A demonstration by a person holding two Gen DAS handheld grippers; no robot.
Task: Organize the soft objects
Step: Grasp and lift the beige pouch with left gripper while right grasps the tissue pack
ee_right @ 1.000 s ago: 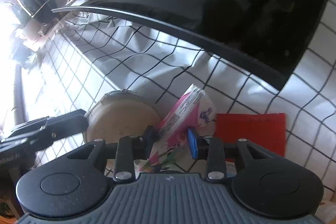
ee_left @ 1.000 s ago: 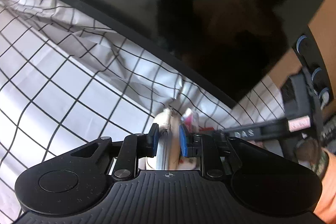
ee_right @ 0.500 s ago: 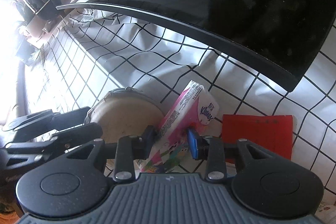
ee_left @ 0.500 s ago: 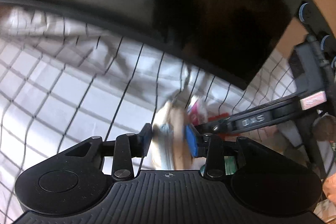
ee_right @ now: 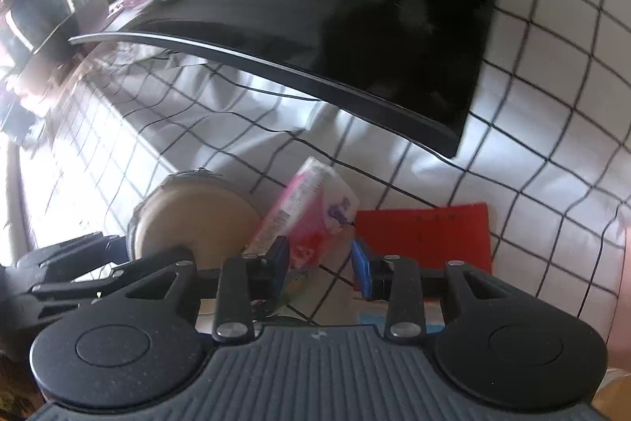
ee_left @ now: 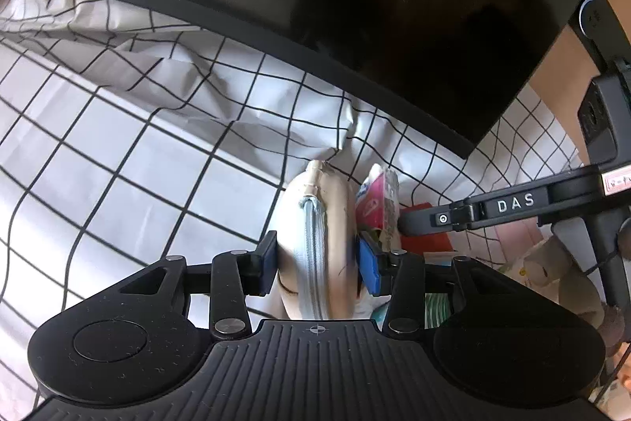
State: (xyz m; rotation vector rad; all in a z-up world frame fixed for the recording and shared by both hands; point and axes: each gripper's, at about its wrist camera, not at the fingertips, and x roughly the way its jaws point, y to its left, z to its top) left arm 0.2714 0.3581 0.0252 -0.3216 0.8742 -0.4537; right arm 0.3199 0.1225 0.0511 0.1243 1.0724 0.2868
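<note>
Left wrist view: the left gripper (ee_left: pixel 317 263) clamps a cream zippered pouch (ee_left: pixel 315 235) upright over the checked cloth (ee_left: pixel 118 164), touching a pink tissue pack (ee_left: pixel 376 200) — it may squirm loose. Right wrist view: the right gripper (ee_right: pixel 321 259) pinches that tissue pack (ee_right: pixel 311 212) near its lower end — the slick wrapper could slide out beside the red card (ee_right: pixel 426 235).

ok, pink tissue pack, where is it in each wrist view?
Left wrist: pink tissue pack sits right of centre, beside the round beige pouch in the left gripper.
Right wrist: centre, between the right gripper fingers.
Shared landmark: black monitor above the checked cloth.
</note>
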